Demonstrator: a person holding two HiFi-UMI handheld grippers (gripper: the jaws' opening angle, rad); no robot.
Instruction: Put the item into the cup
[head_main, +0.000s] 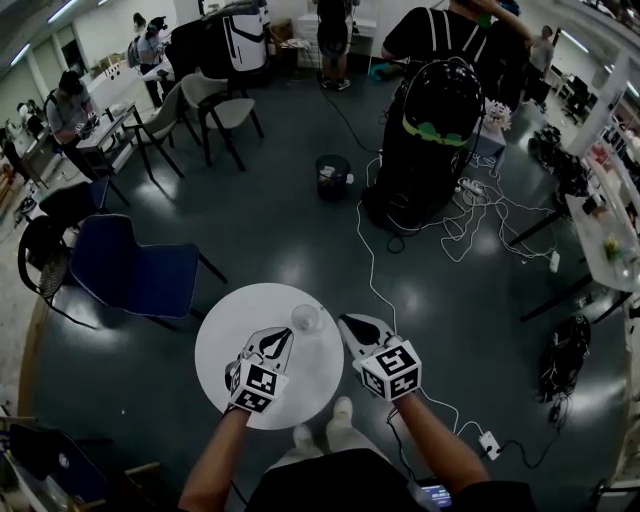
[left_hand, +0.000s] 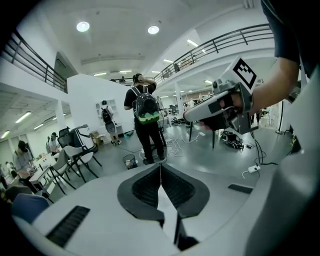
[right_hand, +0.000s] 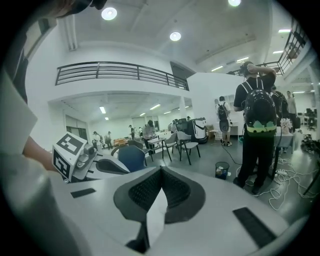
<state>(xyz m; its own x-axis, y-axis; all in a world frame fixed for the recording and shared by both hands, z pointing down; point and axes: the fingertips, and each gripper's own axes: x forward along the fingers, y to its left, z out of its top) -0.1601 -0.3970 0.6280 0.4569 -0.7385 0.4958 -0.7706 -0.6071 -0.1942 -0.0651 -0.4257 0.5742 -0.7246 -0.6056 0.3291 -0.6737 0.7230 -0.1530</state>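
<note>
On the round white table (head_main: 222, 345) in the head view, the small clear cup (head_main: 305, 318) stands between your left gripper (head_main: 282, 338) and right gripper (head_main: 346, 322), just beside both tips; left gripper view: jaws clenched on nothing; right gripper view: likewise, no item visible.

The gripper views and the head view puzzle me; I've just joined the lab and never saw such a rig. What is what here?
There is no robot. A person holds a two-jaw tool in each hand. The head view comes from a camera on the person's head, looking down on a round white table with a clear cup on it. The left gripper and right gripper are held near the cup; the marker cubes are parts of them. The other two pictures come from cameras riding on each gripper, looking along its jaws. Both pairs of jaws are closed, with nothing between them. No item for the cup shows.
</note>
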